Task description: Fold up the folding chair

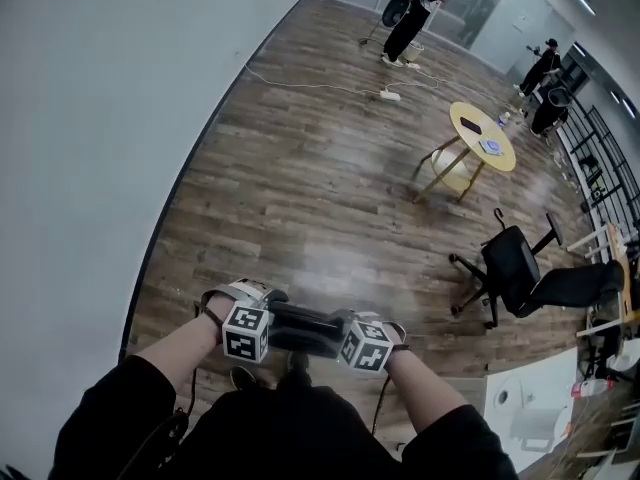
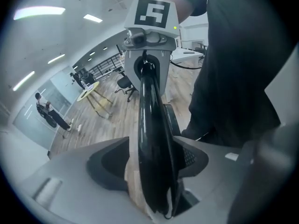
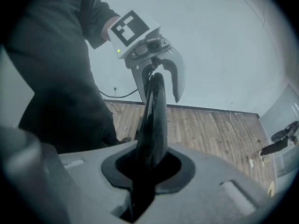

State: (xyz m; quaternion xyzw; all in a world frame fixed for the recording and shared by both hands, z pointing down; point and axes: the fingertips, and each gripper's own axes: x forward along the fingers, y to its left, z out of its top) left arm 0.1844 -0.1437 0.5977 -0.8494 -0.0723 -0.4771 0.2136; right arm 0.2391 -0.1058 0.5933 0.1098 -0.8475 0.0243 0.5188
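The folding chair (image 1: 300,330) sits at 6 o'clock in the head view, hard against the person's body (image 2: 233,69). Only its glossy black top edge shows, spanning the two grippers; the seat and legs are hidden below, so I cannot tell how far it has folded.

The right gripper (image 3: 148,169), at 5 o'clock, is pinched tight on that edge, with the black panel wedged between its jaws. The left gripper (image 2: 154,164), at 7 o'clock, only straddles the edge. Its jaws stand apart, and a strip of wooden floor (image 2: 122,169) shows between one pad (image 2: 110,164) and the panel, while the other pad sits against or just beside it.

The main risk, as I judge it, is that the chair hangs from one firm grip.
- **Pivoting:** if it is lifted or swung now, the weight could turn about the right gripper and twist the panel out of line.
- **Slipping:** the surface looks smooth and shiny, so a clamp near the rim could slide off, and the chair would drop to the floor close to the person's feet.
- **Skewed grip:** if the left jaws close while the edge sits off-centre, they could nip only the rim and hold badly.
- **Unseen frame:** the folding parts are out of sight and could bind or snap shut unevenly.
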